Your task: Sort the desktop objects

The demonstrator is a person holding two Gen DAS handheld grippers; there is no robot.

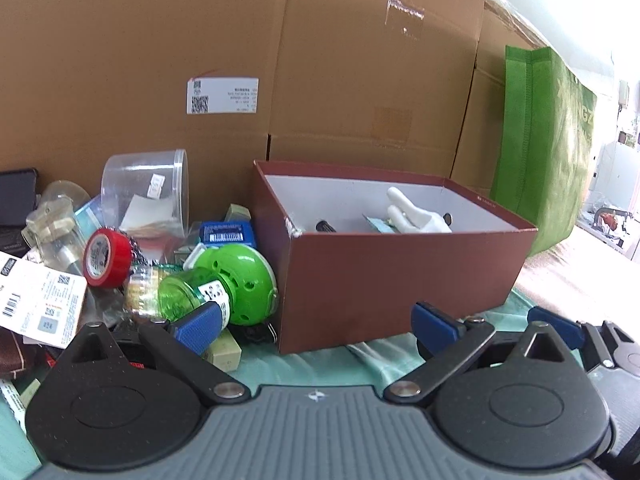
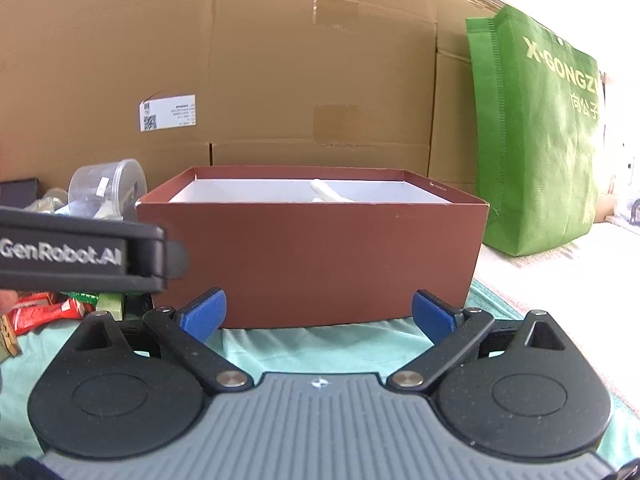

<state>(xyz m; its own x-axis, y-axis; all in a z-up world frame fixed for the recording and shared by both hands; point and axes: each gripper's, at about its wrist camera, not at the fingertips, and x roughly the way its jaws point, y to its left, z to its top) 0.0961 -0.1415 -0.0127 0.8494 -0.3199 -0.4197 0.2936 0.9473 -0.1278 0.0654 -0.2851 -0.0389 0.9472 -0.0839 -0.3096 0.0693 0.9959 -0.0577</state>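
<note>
— So, how do the two grippers stand?

— Both are spread wide with nothing between the fingers. The left gripper [image 1: 316, 326] sits low over the pale green cloth [image 1: 332, 364]; its left blue pad is in front of the green bottle [image 1: 218, 286], but whether it touches I cannot tell. The right gripper [image 2: 319, 314] faces the near wall of the brown box [image 2: 312, 260], the pads close to the bottom edge and not pressing it.

— Where are the things to sort?

— The pile lies left of the box. The green bottle lies on its side, just beside the box's left wall. Behind it are a red tape roll [image 1: 107, 258], a small blue pack [image 1: 227, 233] with a barcode, and a clear round container [image 1: 146, 190] tipped on its side. White labels [image 1: 38, 304] lie at the far left.

— And inside the box?

— It is open at the top, white inside. A white hand-shaped figure [image 1: 416, 214] lies in it, with a small dark item near, too small to name.

— Behind?

— Big cardboard cartons [image 1: 240, 60], and a green bag [image 2: 536, 132] at the right.
</note>
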